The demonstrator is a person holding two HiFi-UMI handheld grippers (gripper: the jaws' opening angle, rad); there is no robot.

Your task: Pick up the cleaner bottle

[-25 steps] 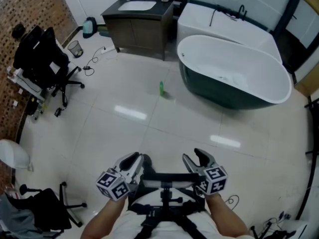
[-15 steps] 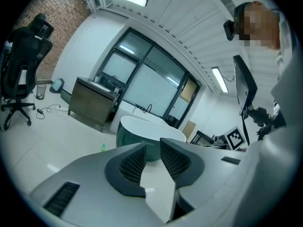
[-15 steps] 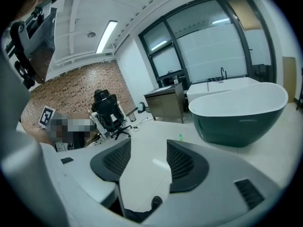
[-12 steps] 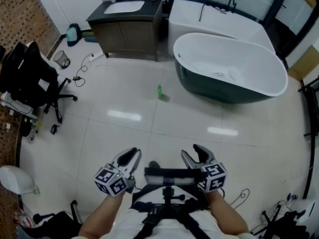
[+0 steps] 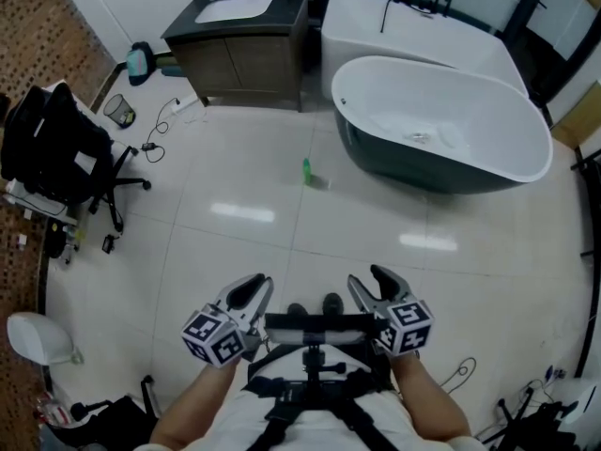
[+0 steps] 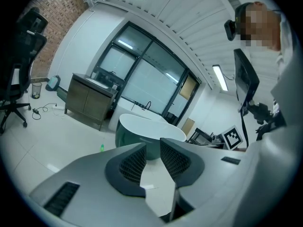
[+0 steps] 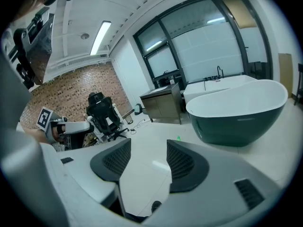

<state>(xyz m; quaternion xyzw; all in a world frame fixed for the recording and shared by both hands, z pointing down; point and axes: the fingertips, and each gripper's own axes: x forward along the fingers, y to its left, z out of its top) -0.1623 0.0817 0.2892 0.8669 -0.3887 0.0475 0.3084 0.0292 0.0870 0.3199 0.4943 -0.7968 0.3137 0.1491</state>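
Left gripper [image 5: 250,292]: low in the head view, close to the body. Jaws stand a narrow gap apart with nothing between them, only floor showing through in the left gripper view.
Right gripper [image 5: 375,286]: level with the left, on the other side of the black chest bar [image 5: 315,325]. Its jaws are clearly wider apart and also empty.
Both point forward and somewhat down, over bare white floor tiles [image 5: 244,242], touching nothing.
Cleaner bottle [image 5: 305,168]: small and green, upright on the tiles well ahead of both grippers, roughly on the line between them. Not held or touched.
It sits just off the near-left end of the freestanding bathtub [image 5: 394,167] (dark green outside, white inside), apart from it.
Left side: black office chair [image 5: 61,148], with a small waste bin [image 5: 118,111] and a cable on the floor beyond it.
Far: dark wood vanity [image 5: 249,59] with a white basin top, straight behind the bottle. White built-in tub [image 5: 413,31] to its right, behind the green one.
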